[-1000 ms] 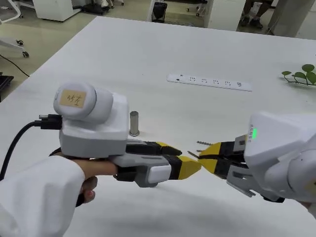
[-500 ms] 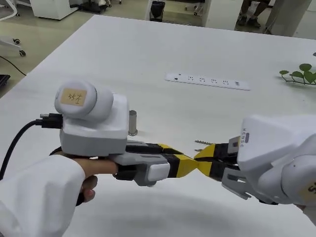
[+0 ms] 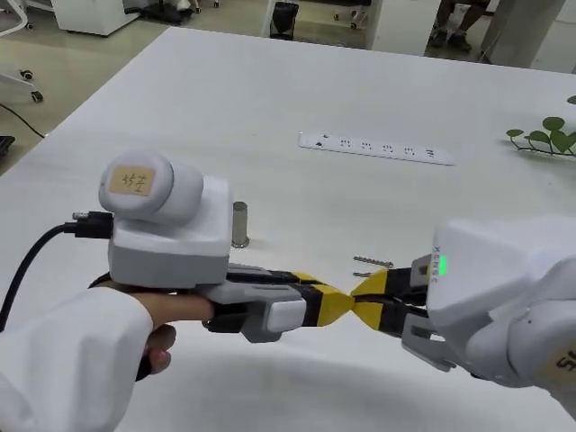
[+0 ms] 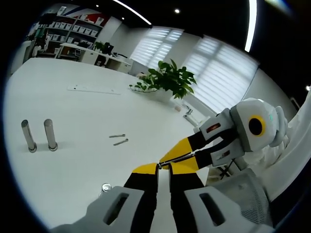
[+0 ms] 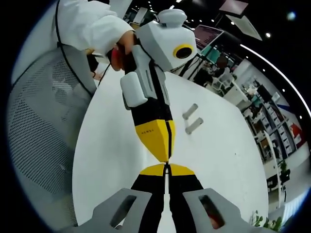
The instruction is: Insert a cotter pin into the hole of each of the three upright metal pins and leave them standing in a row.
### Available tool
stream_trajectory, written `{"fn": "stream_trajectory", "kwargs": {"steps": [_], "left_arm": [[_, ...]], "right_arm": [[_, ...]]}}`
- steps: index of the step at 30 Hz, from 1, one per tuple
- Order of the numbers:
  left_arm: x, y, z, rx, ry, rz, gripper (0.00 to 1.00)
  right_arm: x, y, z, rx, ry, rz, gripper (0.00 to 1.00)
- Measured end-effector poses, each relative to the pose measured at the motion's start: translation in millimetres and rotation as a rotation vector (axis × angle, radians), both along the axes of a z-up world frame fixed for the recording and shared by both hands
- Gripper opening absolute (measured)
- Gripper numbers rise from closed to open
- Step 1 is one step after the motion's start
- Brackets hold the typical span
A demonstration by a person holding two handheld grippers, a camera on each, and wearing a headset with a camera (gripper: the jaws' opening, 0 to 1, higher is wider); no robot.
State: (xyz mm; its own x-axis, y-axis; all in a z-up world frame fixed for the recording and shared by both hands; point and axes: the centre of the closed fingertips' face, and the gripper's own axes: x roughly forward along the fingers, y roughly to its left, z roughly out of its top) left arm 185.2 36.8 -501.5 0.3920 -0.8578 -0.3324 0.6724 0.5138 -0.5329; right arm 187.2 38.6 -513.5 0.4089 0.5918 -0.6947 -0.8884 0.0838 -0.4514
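- The left gripper point(image 3: 340, 304) reaches in from the left and the right gripper point(image 3: 362, 300) from the right. They meet tip to tip above the near part of the white tabletop point(image 3: 270, 90).
- The right fingers are pressed together on a thin cotter pin point(image 4: 176, 160), which lies along them and points at the left tips.
- The left fingers are drawn in until their tips meet at the end of that pin. I cannot tell whether they pinch it.
- In the left gripper view, two upright metal pins point(image 4: 27, 136) point(image 4: 50, 134) stand just beside each other, apart, well off to the side of the fingers.
- In the head view, one of them shows just past the left gripper's white housing.
- Two loose cotter pins point(image 3: 371, 262) lie flat on the tabletop close together, just beyond the meeting tips, between the grippers and the power strip point(image 3: 376, 148).
- A small round metal thing point(image 4: 106, 187) sits close under the left fingers. It is too small to identify.
- The tabletop's left edge runs diagonally away from the person, with floor beyond it. The upright pins stand well inside that edge.
- A wide bare stretch lies between the upright pins and the power strip, and another beyond the strip up to the far edge.
- A leafy plant point(image 3: 549, 135) sits at the right margin, well apart from the work.
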Motion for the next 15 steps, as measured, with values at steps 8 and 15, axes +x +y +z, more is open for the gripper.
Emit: {"fn": "stream_trajectory", "kwargs": {"steps": [8,15], "left_arm": [[0.2,0.3,-3.0,-0.005,0.019,0.008,0.01],[0.8,0.0,-4.4,-0.004,0.027,0.011,0.0]], "right_arm": [[-0.5,-1.2,-1.7,-0.007,0.001,0.004,0.0],[-0.5,-1.5,-1.2,-0.022,-0.007,0.016,0.0]]}}
